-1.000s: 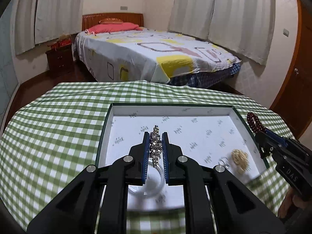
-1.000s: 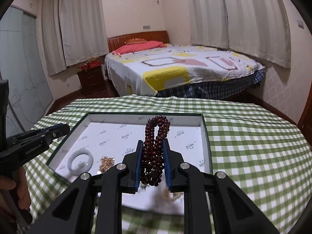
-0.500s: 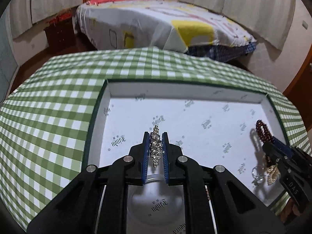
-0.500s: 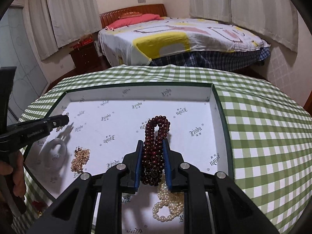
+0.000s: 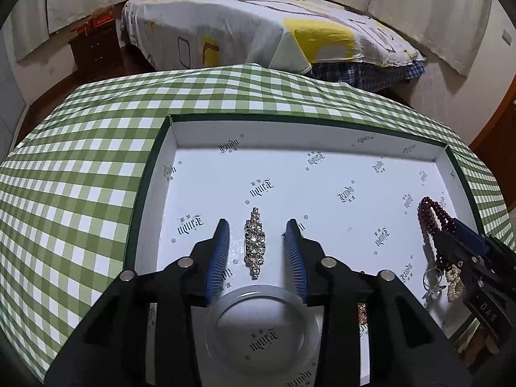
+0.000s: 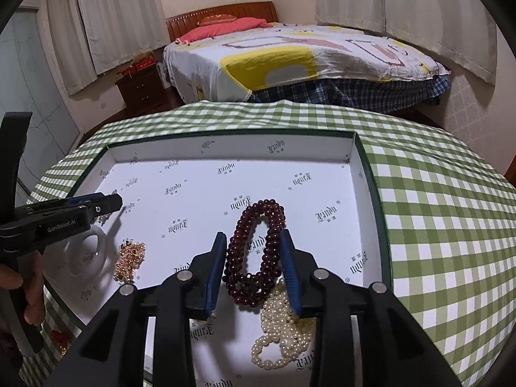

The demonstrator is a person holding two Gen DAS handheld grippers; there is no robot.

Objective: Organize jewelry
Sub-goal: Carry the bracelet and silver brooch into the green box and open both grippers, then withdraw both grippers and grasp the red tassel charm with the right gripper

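Your left gripper (image 5: 258, 248) has its jaws opening, the blue pads clear on both sides of the rhinestone brooch (image 5: 255, 244), which lies flat on the white floor of the shallow box (image 5: 322, 129); just nearer you sits a pale bangle (image 5: 262, 325); your right gripper (image 6: 253, 271) is opening too, its pads standing just beside the dark red bead bracelet (image 6: 254, 254) between them (whether they touch it you cannot tell), the beads resting on the box floor against a heap of pearls (image 6: 283, 332); a gold chain (image 6: 129, 259) lies to the left, on the green checked cloth (image 6: 435, 225).
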